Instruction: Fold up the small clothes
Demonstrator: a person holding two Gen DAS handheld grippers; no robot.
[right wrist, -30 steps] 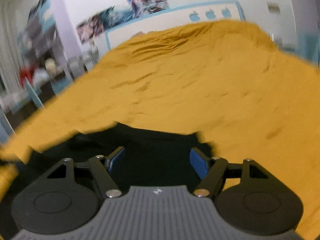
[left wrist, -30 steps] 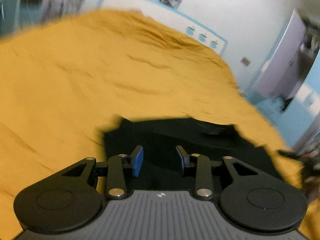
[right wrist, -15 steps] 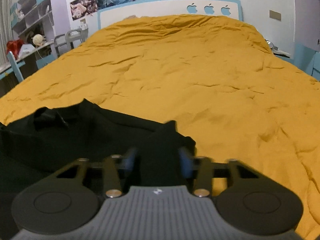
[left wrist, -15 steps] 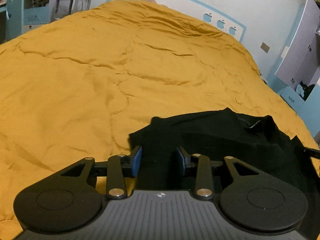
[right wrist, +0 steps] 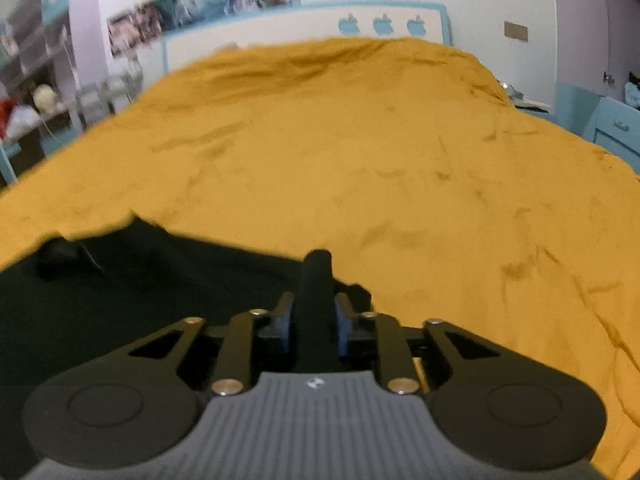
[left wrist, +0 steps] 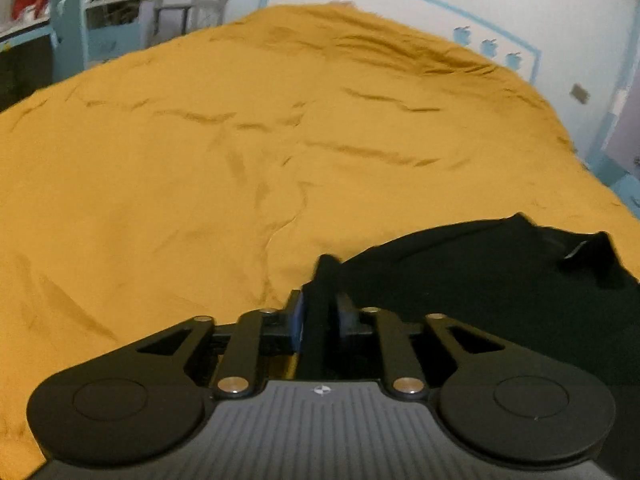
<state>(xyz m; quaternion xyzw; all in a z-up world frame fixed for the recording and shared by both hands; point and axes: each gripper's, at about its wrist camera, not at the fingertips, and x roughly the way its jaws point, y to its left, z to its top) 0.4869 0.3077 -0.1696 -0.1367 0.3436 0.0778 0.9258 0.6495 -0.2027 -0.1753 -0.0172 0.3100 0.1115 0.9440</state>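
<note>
A small black garment [left wrist: 480, 272] lies on the orange bed cover [left wrist: 240, 160], spreading to the right in the left wrist view and to the left in the right wrist view [right wrist: 140, 280]. My left gripper [left wrist: 319, 312] is shut on the garment's left edge, with a pinch of black cloth standing up between the blue pads. My right gripper [right wrist: 314, 316] is shut on the garment's right edge in the same way. The collar with a label [left wrist: 576, 250] lies at the far side.
The orange cover [right wrist: 400, 160] spreads far ahead to a white and blue headboard [right wrist: 360, 28]. A blue desk and shelves [left wrist: 68, 32] stand left of the bed. Blue drawers [right wrist: 612, 128] stand on the right.
Both grippers went from open above the garment to shut on its two side edges. The pinched cloth now stands up between each pair of pads, slightly lifted.
</note>
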